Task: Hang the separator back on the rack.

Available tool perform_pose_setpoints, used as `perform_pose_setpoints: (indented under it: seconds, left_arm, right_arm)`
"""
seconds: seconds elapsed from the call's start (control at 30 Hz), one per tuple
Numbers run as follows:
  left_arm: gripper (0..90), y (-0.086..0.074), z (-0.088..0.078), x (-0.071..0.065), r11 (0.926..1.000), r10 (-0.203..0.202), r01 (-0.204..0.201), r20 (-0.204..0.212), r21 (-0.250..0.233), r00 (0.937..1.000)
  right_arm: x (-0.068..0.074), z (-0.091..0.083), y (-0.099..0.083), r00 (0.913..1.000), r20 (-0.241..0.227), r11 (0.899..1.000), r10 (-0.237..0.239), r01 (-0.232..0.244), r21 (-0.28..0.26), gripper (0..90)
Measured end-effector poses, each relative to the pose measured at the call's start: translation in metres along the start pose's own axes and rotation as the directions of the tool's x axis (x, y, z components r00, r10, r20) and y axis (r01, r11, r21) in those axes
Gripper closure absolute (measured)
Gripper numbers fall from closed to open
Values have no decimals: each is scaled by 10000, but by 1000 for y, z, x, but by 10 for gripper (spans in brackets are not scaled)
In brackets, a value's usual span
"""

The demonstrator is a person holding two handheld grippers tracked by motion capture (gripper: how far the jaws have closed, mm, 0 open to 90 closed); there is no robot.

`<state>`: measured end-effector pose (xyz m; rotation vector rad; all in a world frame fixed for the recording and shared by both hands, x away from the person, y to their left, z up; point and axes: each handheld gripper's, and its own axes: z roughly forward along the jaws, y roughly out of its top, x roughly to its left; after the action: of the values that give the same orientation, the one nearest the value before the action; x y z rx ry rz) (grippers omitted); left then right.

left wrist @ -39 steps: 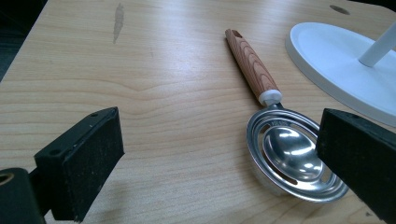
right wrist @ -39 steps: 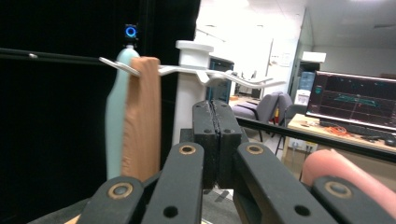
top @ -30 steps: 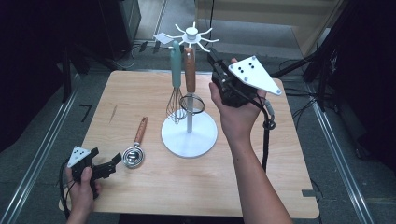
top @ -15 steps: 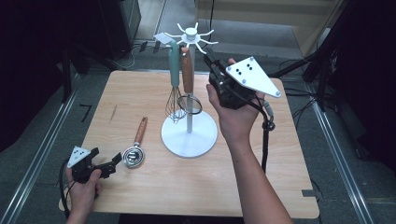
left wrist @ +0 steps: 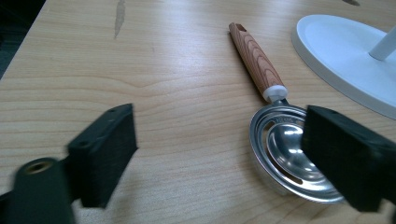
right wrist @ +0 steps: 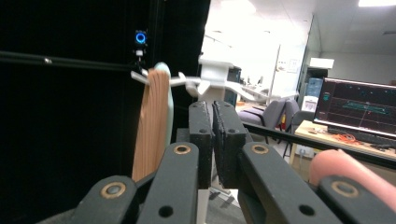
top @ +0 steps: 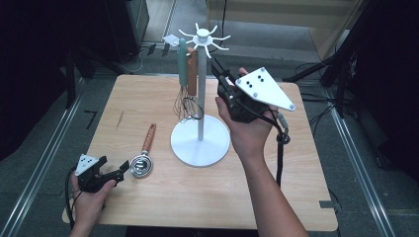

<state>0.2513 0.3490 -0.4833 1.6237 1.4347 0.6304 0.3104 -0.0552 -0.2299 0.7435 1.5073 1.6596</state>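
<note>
Light wood table (top: pixel 163 207) with rounded corners on grey floor (top: pixel 44 148); metal rails (top: pixel 42 170) run along both sides. Black drapes (right wrist: pixel 70 140) left and right. Behind: bright office, ceiling lights, grey chair (right wrist: pixel 275 114), desk with a lit monitor (right wrist: pixel 357 109), cables on the floor.

High overhead, gripper views close, sharing stand (top: pixel 200 143)

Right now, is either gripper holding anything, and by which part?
Nothing is held. The left gripper is open beside the strainer; the right gripper is shut and empty.
</note>
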Motion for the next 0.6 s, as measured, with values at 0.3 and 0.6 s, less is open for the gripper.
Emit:
perform_pose_setpoints:
  seconds: [0.3, 0.6]
  left_arm:
    - [449, 0, 3, -2, 9994, 257, -281, 1058, 215, 9941]
    - [600, 1, 6, -2, 9977, 217, -278, 975, 624, 9950]
  right_arm:
    - [-11, -17, -42, 10000, 93, 9961, -15, 6, 886, 827]
    - [-23, -42, -87, 9991, 307, 9868, 284, -329, 1586, 794]
